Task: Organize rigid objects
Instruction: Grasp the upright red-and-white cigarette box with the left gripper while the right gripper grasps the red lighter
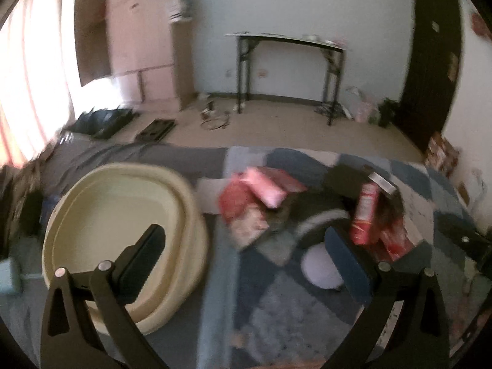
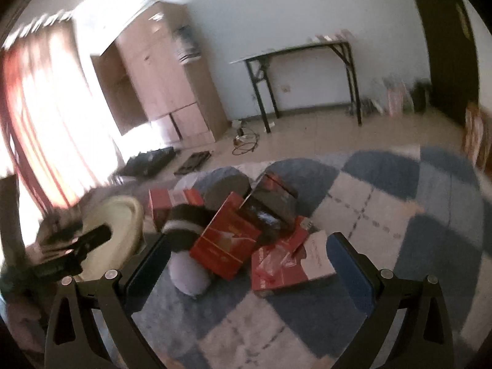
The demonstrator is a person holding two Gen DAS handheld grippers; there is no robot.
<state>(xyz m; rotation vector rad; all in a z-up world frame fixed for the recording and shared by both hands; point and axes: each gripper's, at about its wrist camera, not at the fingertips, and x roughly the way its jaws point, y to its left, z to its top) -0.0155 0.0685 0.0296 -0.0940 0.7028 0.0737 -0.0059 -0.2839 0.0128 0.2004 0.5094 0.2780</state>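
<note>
A cream oval basin (image 1: 123, 212) sits empty on the bed at the left, and its rim also shows in the right wrist view (image 2: 120, 215). A heap of red and pink boxes (image 1: 258, 190) lies in the middle of the checked blue blanket (image 1: 276, 307). In the right wrist view the heap shows a red box (image 2: 227, 243), a dark box (image 2: 270, 200) and a flat red and white packet (image 2: 292, 261). My left gripper (image 1: 243, 243) is open, its left finger over the basin. My right gripper (image 2: 249, 252) is open just short of the red box. The other gripper (image 2: 80, 243) appears at the left.
A black and white cloth piece (image 2: 187, 221) and a pale round cushion (image 2: 190, 273) lie among the boxes. Beyond the bed are a tiled floor, a black-legged table (image 2: 304, 58), a wooden wardrobe (image 2: 160, 77), cables (image 2: 246, 144) and a dark door (image 1: 430, 61).
</note>
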